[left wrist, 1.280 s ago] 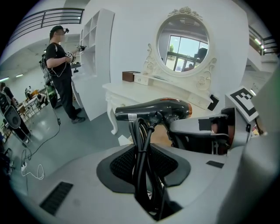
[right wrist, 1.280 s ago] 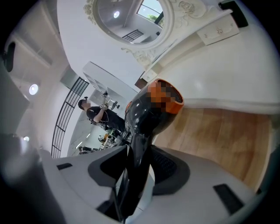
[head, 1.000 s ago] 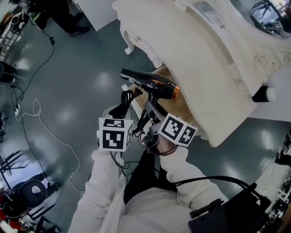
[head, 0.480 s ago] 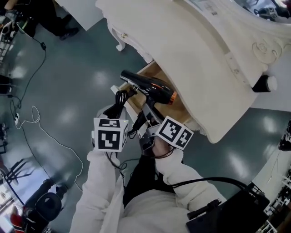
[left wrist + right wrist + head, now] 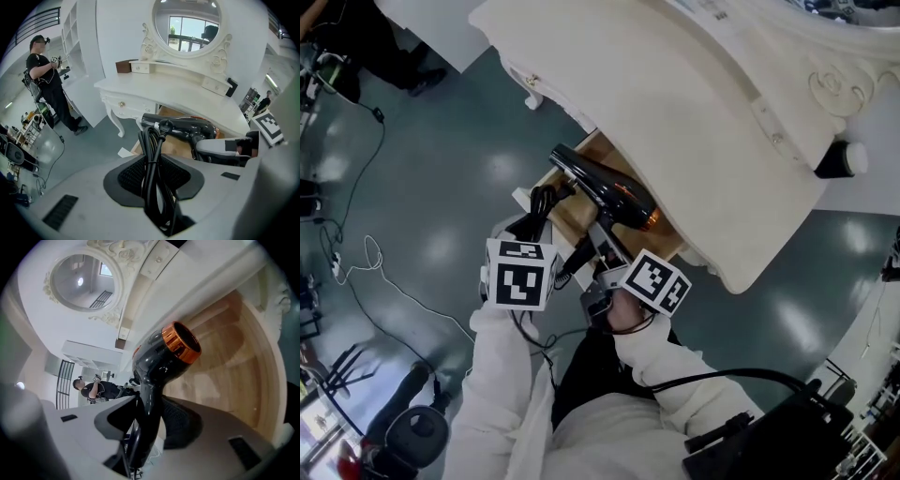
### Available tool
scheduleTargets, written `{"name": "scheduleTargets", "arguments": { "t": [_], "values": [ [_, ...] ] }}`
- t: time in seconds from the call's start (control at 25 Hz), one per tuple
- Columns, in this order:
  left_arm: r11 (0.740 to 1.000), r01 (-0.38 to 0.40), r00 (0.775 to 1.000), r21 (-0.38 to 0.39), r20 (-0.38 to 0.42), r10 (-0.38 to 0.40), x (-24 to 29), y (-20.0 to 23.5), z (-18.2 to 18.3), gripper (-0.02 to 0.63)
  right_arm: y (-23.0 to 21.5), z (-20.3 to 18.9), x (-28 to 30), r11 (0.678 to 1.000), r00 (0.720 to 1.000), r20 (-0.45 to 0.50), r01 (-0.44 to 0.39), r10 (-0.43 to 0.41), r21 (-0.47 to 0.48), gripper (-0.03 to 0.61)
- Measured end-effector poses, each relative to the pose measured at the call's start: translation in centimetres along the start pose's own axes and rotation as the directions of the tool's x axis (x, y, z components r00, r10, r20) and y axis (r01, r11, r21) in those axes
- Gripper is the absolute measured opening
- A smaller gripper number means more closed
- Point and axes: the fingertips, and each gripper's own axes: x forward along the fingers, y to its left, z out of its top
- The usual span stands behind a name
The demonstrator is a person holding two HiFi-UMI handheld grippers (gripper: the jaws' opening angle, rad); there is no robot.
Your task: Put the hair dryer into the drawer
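Right gripper (image 5: pixel 602 247) clamping the hair dryer (image 5: pixel 605 190) by its handle, left gripper (image 5: pixel 534 221) pinching its coiled cord (image 5: pixel 152 168), a person is holding it over the open drawer (image 5: pixel 234 362) at one o'clock, not yet inside.

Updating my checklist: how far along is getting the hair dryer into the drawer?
Done: the drawer stands open under the dressing table. In hand: the right gripper clamps the handle of the hair dryer, the left gripper grips its bundled cord, and the hair dryer hangs over the drawer. Left: lower both in and release.
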Motion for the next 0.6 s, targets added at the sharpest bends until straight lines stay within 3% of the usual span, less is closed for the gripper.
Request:
{"name": "scheduleTargets", "arguments": {
  "t": [0.32,0.6],
  "values": [
    [0.993,0.024,0.998,0.114,-0.055,-0.018,2.3,-1.0,0.9,0.101,-1.1,0.3,0.2,0.999,1.0,0.022,-0.001,0.0,0.046,0.219],
    [0.988,0.043,0.995,0.149,-0.1,-0.028,3.5,-1.5,1.9,0.101,-1.9,0.9,0.2,0.991,0.999,0.035,-0.008,0.004,0.13,0.218]
  ]
}}
